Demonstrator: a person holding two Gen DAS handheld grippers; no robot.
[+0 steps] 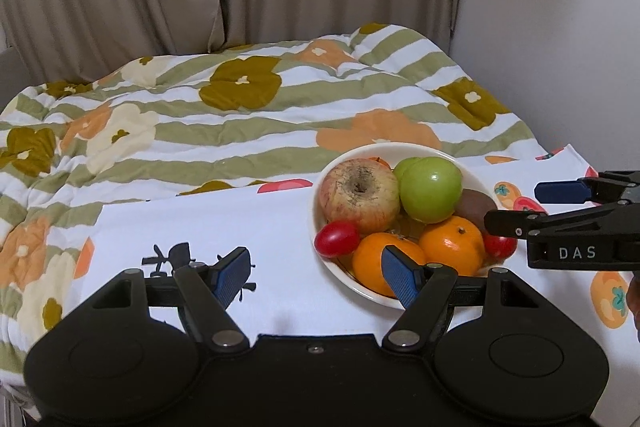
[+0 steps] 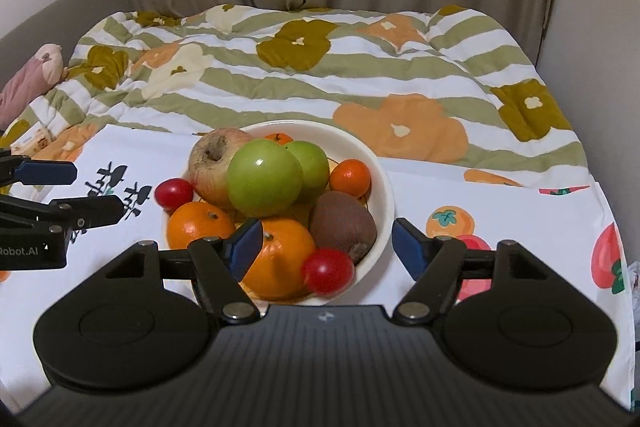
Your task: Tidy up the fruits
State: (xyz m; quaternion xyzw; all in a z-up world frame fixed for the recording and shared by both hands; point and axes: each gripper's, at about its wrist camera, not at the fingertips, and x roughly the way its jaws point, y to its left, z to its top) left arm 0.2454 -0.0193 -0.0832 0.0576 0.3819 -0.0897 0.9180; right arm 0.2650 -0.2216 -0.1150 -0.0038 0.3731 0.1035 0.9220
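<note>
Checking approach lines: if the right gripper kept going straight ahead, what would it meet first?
Probably the small red tomato at the near rim of the bowl, between the open right gripper fingers; depth is unclear.

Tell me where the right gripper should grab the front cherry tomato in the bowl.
Grip the cherry tomato across its short middle, coming from above: it lies at the bowl's near rim, exposed on top, with an orange pressing its left.

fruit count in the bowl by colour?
In the white bowl, going by the right wrist view:
Green: 2, front green apple, rear green apple
Orange: 4
Red: 2, both small
Red-yellow: 1, blotchy apple
Brown: 1, kiwi
Total: 10 visible
</note>
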